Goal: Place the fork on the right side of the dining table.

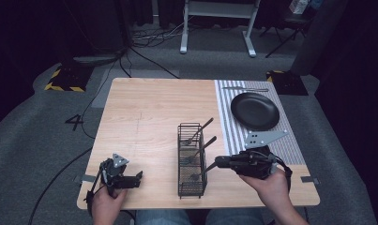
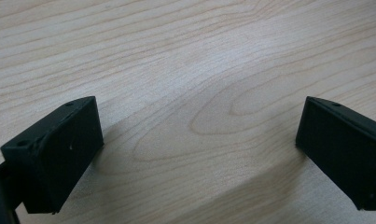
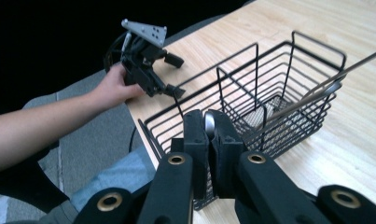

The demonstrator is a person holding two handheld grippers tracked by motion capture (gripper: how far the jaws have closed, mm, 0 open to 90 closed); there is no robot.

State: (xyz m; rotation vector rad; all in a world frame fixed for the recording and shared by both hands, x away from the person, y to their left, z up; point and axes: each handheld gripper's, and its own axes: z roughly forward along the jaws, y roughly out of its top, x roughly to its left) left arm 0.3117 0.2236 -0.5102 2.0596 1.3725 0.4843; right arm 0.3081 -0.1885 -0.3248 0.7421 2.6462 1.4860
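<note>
Left gripper [image 1: 139, 178]: jaws spread wide, nothing between them, low over the table [image 1: 149, 112].
Basket [image 1: 191, 161]: upright mid-table, forks inside.
Fork [image 1: 203, 172]: nearest compartment, handle pinched.
Right gripper [image 1: 216, 162]: clamped on fork handle.
Plate [image 1: 255, 111]: far right, on striped mat [image 1: 229, 122].

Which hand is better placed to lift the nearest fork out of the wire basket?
Right. The right gripper is already shut on the fork handle at the basket, while the left gripper rests open on bare table, apart from the basket.
</note>
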